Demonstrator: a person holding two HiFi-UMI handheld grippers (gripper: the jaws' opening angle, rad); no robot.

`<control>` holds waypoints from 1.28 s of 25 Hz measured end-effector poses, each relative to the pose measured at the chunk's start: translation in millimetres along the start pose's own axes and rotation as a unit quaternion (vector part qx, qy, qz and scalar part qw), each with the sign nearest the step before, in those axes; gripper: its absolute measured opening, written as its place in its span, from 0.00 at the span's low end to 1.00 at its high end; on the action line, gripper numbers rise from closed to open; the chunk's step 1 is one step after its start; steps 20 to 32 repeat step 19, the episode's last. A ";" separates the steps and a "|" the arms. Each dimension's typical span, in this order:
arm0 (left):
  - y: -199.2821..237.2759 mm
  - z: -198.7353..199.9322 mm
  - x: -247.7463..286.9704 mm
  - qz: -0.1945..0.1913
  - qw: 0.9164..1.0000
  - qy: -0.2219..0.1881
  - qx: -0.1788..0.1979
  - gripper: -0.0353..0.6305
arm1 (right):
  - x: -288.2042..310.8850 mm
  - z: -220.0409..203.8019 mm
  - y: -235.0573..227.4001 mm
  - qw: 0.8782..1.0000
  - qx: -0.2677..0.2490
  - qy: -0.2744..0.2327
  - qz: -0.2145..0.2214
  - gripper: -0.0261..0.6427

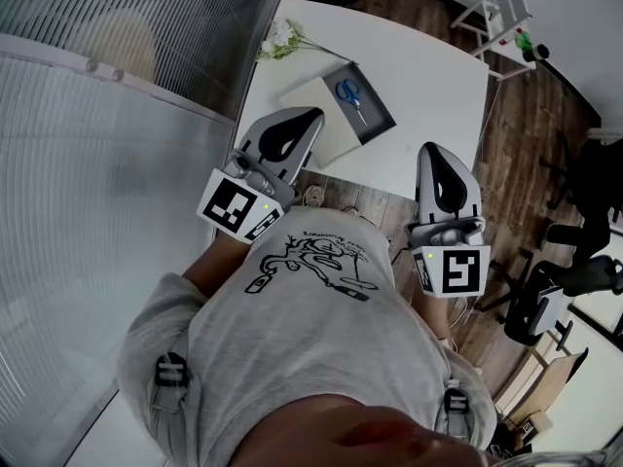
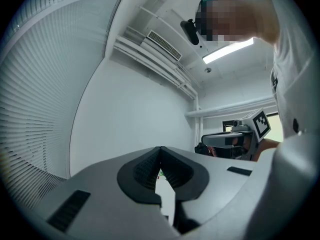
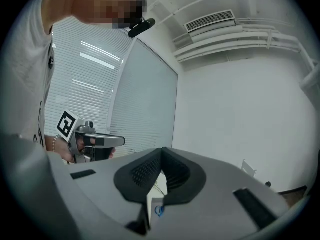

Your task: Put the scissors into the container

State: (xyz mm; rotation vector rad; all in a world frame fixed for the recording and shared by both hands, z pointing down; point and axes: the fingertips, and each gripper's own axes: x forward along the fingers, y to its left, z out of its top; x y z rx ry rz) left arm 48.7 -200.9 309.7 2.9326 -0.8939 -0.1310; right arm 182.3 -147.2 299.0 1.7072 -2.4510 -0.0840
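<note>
Left gripper (image 1: pixel 313 115) (image 2: pixel 160 150): pressing both jaws together tip to tip, gripping nothing; pointing away from the body, tips showing over the near part of the table (image 1: pixel 419 66).

Right gripper (image 1: pixel 429 150) (image 3: pixel 161 151): holding its jaws fully closed on each other, carrying nothing; pointing forward beside the left gripper, well apart from it, tips showing over the table's near edge.

Scissors (image 1: pixel 351 96) (image 3: pixel 159 210): lying flat inside the container, blue handles at the far end, blades pointing back toward the grippers; sitting just ahead of the left gripper's tips and ahead-left of the right gripper's, touching neither; peeking as a bit of blue through the gap under the right gripper's closed jaws.

Container (image 1: pixel 378 115): sitting on the table as a dark shallow box, just beyond the left gripper's tips, left of the right gripper's line.

Pale board (image 1: pixel 316 105): lying flat against the container's left side, partly covered by the left gripper's tip in the head view.

Flowers (image 1: pixel 280 39): lying well beyond the left gripper, at the table's far left corner.

Grey shirt (image 1: pixel 311 339): filling the space behind both grippers.
</note>
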 end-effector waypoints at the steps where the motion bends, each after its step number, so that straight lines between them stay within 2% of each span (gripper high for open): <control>1: -0.5 0.1 -0.1 0.000 1.000 0.000 0.000 0.08 | -0.2 0.1 0.2 1.000 0.000 0.000 0.001 0.05; 32: -2.4 3.1 4.5 0.002 1.000 0.002 0.004 0.08 | -0.1 2.1 -5.8 1.000 -0.003 0.005 0.001 0.05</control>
